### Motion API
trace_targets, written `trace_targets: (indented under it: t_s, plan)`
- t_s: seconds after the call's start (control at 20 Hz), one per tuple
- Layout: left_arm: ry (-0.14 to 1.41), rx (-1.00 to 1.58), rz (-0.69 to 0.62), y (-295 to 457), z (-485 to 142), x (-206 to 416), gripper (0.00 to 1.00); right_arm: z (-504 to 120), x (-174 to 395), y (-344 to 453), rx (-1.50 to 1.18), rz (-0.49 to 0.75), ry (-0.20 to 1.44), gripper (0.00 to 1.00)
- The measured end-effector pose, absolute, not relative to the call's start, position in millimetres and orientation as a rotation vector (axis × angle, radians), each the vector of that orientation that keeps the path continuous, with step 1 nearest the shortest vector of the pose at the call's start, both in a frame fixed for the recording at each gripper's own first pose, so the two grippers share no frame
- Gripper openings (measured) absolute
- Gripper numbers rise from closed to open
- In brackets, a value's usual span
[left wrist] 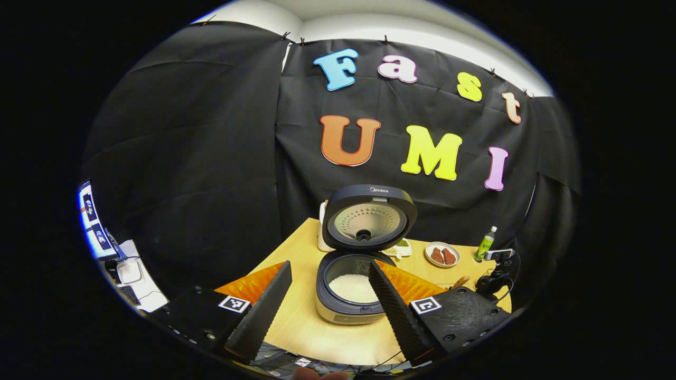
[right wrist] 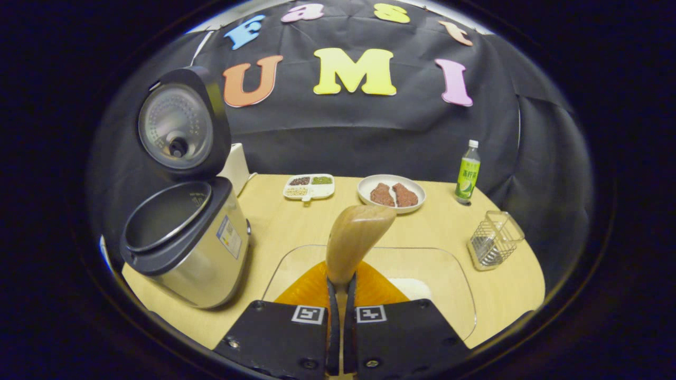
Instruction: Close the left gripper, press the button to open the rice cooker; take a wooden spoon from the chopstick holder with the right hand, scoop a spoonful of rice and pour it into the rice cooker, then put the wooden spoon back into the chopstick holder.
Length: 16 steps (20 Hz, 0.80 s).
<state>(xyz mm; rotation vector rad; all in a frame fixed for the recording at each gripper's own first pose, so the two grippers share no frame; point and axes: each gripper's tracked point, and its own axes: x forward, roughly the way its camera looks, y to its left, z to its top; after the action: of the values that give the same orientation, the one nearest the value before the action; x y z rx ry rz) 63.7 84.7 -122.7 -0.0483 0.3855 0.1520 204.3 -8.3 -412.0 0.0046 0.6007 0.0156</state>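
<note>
In my right gripper view, my right gripper (right wrist: 340,295) is up close at the bottom. Its two fingers are nearly together and they squeeze the handle of the light brown wooden spoon (right wrist: 355,237). The spoon sticks up and its round bowl end points away from me. I can't tell if any rice is on it. Just under the spoon is a clear, see-thru tray (right wrist: 449,264) w/ a bit of white rice (right wrist: 412,287) in it, on the pale wood table (right wrist: 274,221).

To the left stands the round silver & dark rice cooker (right wrist: 190,248). Its lid (right wrist: 177,124) is up and open. On the right side is the clear wire-look chopstick holder (right wrist: 494,240), well apart from the spoon. Farther back are a white split dish of little beans (right wrist: 309,186), a white plate w/ two brown pieces of meat (right wrist: 392,194) and a small green drink bottle (right wrist: 467,174).

In my left gripper view, my left gripper (left wrist: 330,303) has its fingers spread wide and holds nothing. Past them is the open rice cooker, w/ white rice in its pot (left wrist: 353,287). Far off at the table's right edge I see the other gripper (left wrist: 494,277), w/ the spoon's tip beside it.
</note>
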Motion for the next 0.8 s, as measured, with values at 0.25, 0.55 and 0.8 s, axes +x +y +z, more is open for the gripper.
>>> trace_targets:
  t_s: [0.25, 0.55, 0.8]
  plan:
    - [0.391, -0.047, 0.163, 83.9, -123.0, 59.7, 0.95, -408.4, 199.3, -1.1, 0.221, 0.013, 0.654, 0.08]
    - [0.394, -0.048, 0.155, 68.4, -122.1, 62.2, 0.95, -404.9, 192.8, -3.8, 0.476, 0.002, 0.726, 0.08]
    - [0.401, -0.046, 0.129, 47.2, -125.2, 67.2, 0.95, -405.9, 189.1, -28.7, 0.69, -0.013, 0.742, 0.08]
